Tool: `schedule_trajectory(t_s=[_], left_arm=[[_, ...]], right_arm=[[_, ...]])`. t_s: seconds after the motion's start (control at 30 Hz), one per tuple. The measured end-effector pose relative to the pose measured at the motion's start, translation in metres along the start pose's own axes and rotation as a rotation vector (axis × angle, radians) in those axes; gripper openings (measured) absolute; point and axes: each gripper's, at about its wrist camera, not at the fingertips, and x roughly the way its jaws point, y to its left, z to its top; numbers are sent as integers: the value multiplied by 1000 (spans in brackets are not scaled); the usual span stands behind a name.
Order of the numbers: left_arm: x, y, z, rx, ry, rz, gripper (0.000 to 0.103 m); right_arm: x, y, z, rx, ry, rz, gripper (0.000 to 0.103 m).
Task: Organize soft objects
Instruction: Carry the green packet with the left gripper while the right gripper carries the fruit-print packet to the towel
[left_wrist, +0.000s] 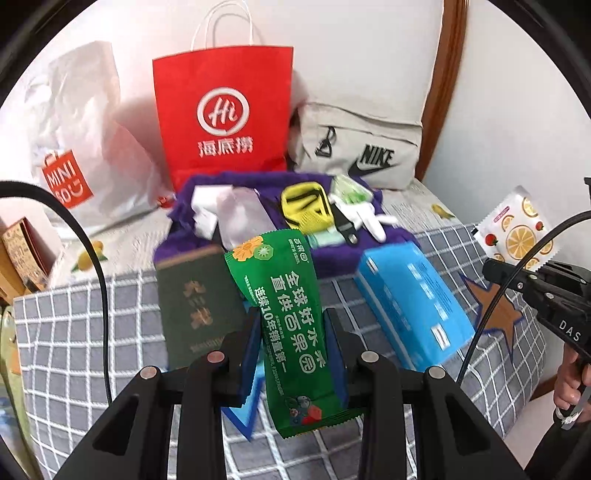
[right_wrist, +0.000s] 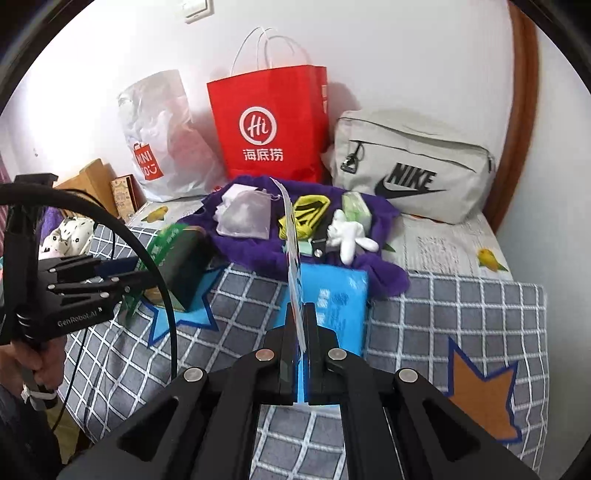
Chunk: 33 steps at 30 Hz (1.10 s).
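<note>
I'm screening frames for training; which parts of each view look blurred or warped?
Left wrist view: dark green box and white pouches on the purple towel smeared; green packet in the left hand-held gripper legible. Right wrist view: blue pack print blurred, red bag crisp. Both: fisheye bends the edges.

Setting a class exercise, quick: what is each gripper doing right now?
Left gripper: closed on the green snack packet.
Right gripper: closed on the fruit-print sachet, seen edge-on in its own view.
</note>
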Motion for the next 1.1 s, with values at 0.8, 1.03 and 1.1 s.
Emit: schedule_trajectory(t_s=[0.8, 1.03, 1.1], left_arm=[[46, 31, 93, 2, -54, 8, 32], [70, 38, 123, -9, -56, -7, 32], [79, 41, 128, -20, -46, -19, 32]], right_arm=[[85, -12, 92, -34, 4, 24, 2], [112, -15, 118, -37, 18, 38, 2], [122, -17, 124, -34, 24, 38, 2]])
